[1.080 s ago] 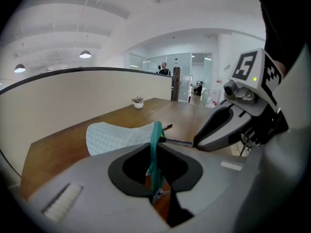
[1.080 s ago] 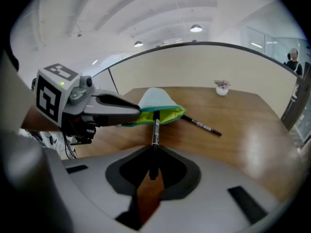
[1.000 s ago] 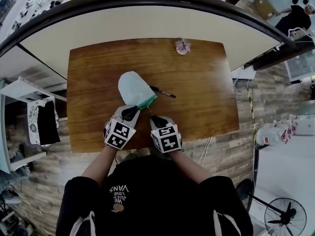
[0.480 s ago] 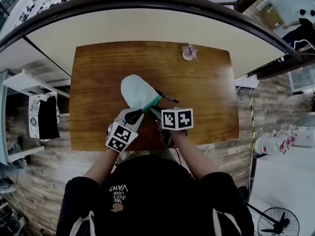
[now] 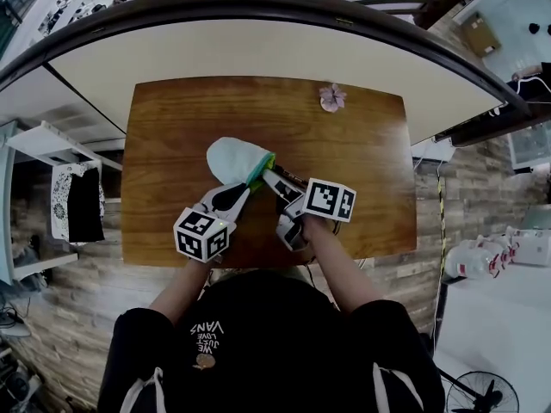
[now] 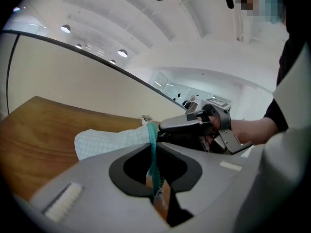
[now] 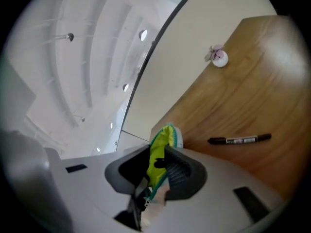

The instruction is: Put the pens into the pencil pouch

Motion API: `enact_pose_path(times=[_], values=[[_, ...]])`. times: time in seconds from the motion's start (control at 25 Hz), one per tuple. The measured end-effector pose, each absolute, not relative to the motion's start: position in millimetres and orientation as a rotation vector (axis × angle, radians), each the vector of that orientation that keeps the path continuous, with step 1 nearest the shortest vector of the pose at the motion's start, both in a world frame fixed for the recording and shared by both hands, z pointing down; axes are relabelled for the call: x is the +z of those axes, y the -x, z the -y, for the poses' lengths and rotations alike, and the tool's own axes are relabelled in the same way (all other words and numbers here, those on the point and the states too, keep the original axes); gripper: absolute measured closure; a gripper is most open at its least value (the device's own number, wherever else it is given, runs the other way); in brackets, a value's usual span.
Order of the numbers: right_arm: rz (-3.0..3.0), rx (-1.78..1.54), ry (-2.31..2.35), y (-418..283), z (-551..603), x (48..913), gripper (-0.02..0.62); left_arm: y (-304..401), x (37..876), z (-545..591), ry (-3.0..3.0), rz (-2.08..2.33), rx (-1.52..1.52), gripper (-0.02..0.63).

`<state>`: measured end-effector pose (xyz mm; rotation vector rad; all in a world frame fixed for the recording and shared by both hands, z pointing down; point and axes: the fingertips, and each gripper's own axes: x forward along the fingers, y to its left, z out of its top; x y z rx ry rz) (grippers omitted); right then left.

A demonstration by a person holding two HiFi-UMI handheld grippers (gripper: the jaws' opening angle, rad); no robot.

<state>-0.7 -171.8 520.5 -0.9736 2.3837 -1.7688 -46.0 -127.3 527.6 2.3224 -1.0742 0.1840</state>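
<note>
On the wooden bench (image 5: 172,127), seen from the head view, the pale mint pencil pouch (image 5: 231,158) lies a little left of the middle, its green zipper edge turned toward the person. 2 hand-held grippers meet at that edge. The left hand-held gripper (image 5: 242,189) reaches it from the near left and the right hand-held gripper (image 5: 269,177) from the near right, its marker cube raised and tilted. 1 black pen (image 5: 294,178) shows just to the right of the pouch, mostly hidden behind the right hand-held gripper. A small pink object (image 5: 331,98) sits well beyond the pouch, near the bench's far edge.

From the left gripper view, the left hand-held gripper (image 6: 154,178) has its jaws drawn narrow and pinched on the teal zipper strip of the pouch (image 6: 109,139), which runs up from between them. The pouch's checked body hangs to the left of the jaws, lifted clear of the bench (image 6: 39,125). Just right of the pouch stands the right hand-held gripper (image 6: 167,125), with the person's hand behind it.

From the right gripper view, the right hand-held gripper (image 7: 153,178) is closed narrow on the pouch's (image 7: 163,144) mouth edge, where yellow-green lining and teal zipper stand up between the jaws. The pen (image 7: 239,140) lies flat on the bench (image 7: 252,96) to the right of the pouch, apart from it. The pink object (image 7: 217,56) rests far beyond the pouch at the bench's edge.
</note>
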Motion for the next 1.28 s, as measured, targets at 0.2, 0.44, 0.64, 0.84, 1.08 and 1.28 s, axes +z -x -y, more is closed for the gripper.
enact_pose_path(times=[0.2, 0.44, 0.64, 0.84, 1.08, 1.28], values=[[-2.594, -1.452, 1.107, -31, 192, 508, 0.519, 49, 513, 141, -2.250, 1.092, 0.061, 0.566], [-3.090, -1.038, 1.462, -76, 188, 555, 0.471, 59, 510, 152, -2.210, 1.133, 0.037, 0.565], [-3.270, -0.938, 1.502, -95, 175, 592, 0.442, 66, 516, 151, -2.177, 1.166, 0.071, 0.565], [-3.402, -0.883, 1.509, -104, 171, 622, 0.442, 68, 524, 149, -2.153, 1.189, 0.111, 0.565], [-3.530, -0.804, 1.455, -104, 174, 640, 0.442, 68, 528, 146, -2.129, 1.201, 0.139, 0.565], [-3.575, -0.743, 1.465, -101, 175, 646, 0.445, 71, 530, 145, -2.116, 1.207, 0.143, 0.565]])
